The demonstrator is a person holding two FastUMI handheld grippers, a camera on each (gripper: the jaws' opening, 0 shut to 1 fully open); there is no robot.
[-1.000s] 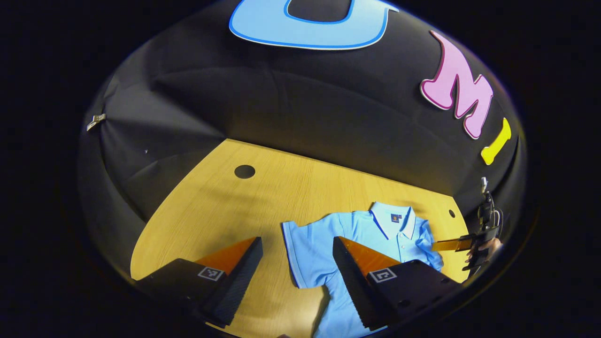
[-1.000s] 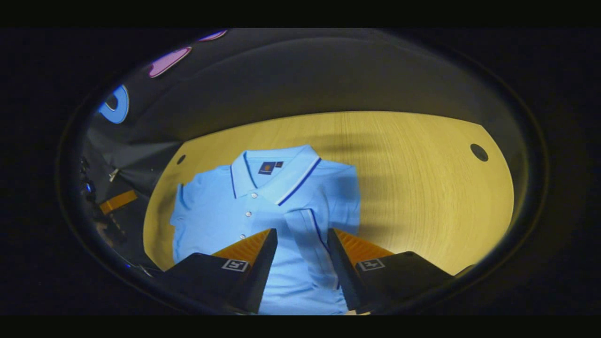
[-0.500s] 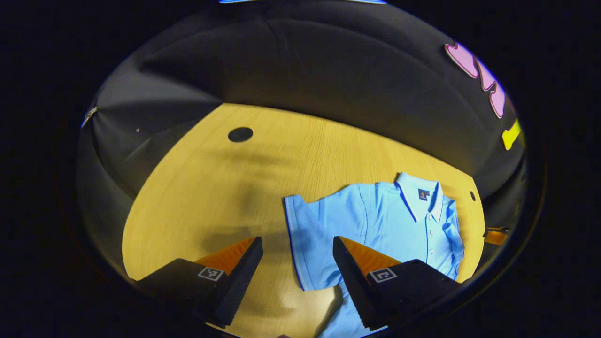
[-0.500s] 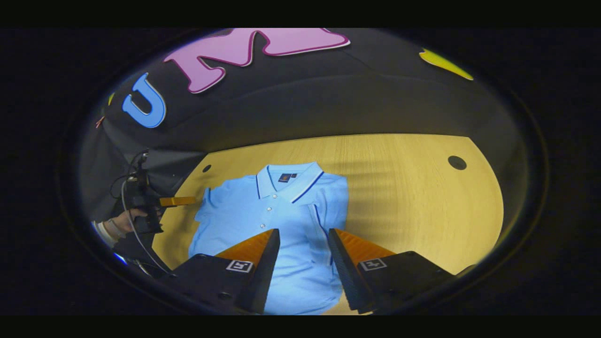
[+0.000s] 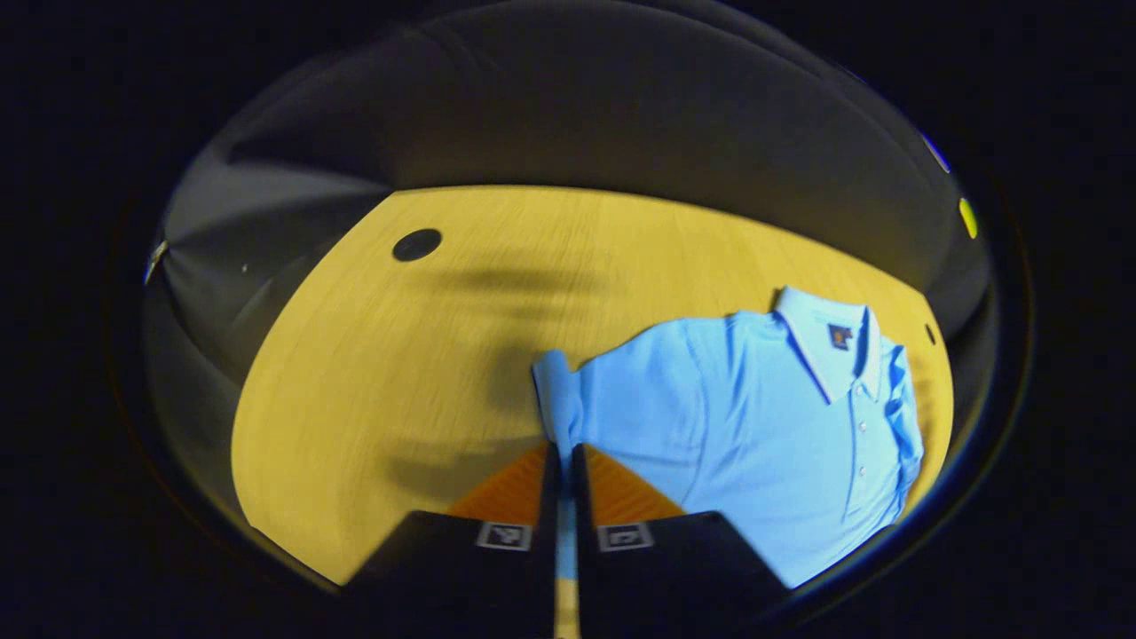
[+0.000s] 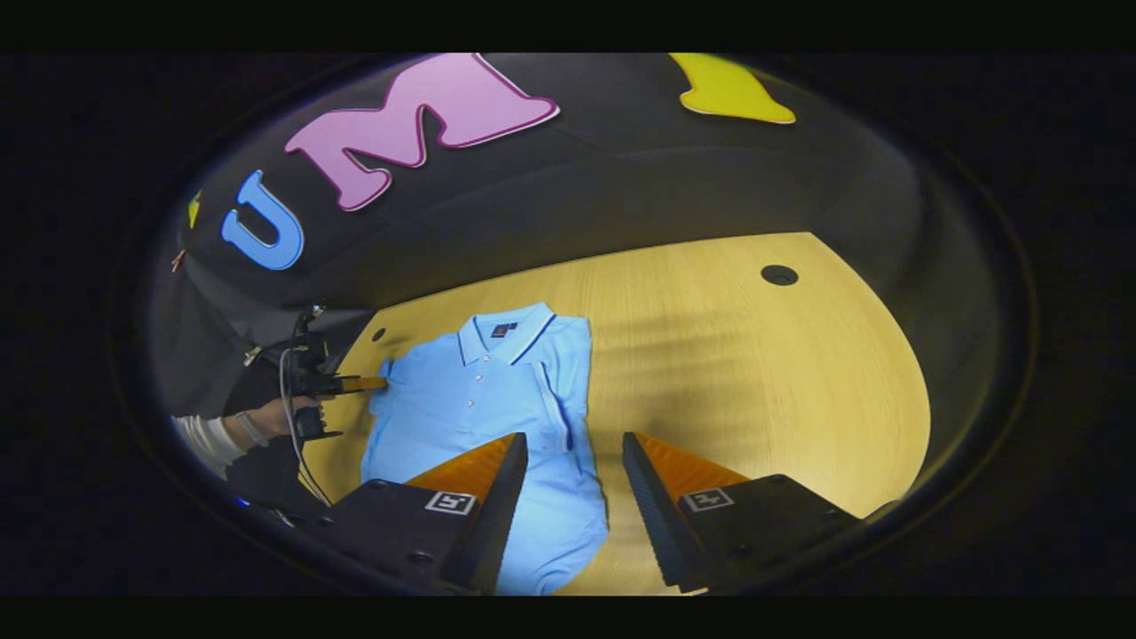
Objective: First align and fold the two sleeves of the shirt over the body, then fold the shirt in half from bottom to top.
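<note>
The shirt [image 6: 484, 417] lies flat at one end of the wooden worktop [image 6: 754, 382], its collar [image 6: 508, 330] pointing to the far edge by the booth wall and its long axis running from there toward the near edge. Wide bare wood stretches from its folded side to the cable hole [image 6: 779, 275]. The left claw [image 5: 561, 461] is clamped together on the outstretched sleeve [image 5: 557, 390]. The right claw [image 6: 568, 444] hangs with its fingers apart over the shirt's lower body, holding nothing.
</note>
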